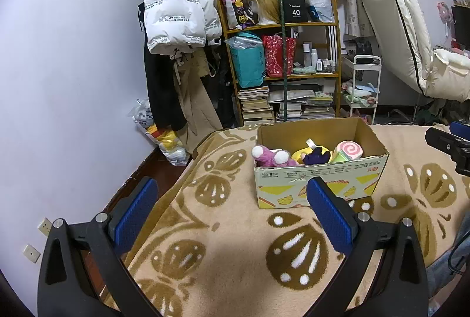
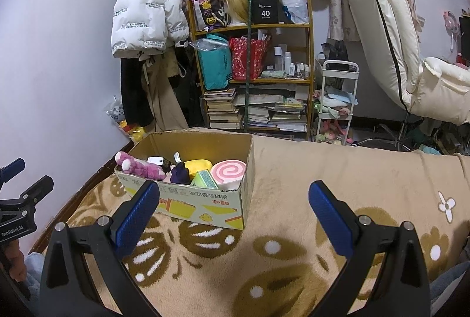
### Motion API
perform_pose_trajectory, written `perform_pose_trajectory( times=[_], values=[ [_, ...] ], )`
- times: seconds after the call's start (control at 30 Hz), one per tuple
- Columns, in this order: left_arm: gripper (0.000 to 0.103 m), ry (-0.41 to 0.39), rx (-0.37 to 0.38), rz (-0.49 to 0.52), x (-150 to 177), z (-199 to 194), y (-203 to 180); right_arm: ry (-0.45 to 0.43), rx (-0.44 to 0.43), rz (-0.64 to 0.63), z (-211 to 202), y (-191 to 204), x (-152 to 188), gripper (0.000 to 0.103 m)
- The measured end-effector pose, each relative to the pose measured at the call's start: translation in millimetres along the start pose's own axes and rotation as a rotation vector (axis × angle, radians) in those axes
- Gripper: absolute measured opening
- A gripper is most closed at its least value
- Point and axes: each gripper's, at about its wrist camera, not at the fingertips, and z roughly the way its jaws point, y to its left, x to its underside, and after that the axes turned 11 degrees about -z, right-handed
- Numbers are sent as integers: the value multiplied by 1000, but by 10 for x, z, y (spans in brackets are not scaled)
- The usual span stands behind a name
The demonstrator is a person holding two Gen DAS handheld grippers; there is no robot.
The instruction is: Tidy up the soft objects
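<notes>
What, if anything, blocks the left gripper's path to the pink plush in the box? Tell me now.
Only the cardboard box's near wall. The pink plush hangs over that wall's left end, so it is reachable from above. The left gripper has its jaws open and empty, with bare blanket between it and the box.

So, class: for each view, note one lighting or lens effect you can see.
Left wrist view: fisheye bends the wooden shelf; a bright patch lights the open cardboard box of plush toys. Right wrist view: the open right claw shadows the beige patterned blanket.

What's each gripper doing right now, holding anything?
Left gripper: open, holding nothing, above the blanket.
Right gripper: open, holding nothing, near the cardboard box.
</notes>
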Motion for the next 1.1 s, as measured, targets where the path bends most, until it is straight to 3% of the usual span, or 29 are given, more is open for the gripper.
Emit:
perform_pose_trajectory(
  times=[1.1],
  values=[
    [100,0,-23,-35,3,54,55,3,1,0,7,13,-19,103]
  ],
)
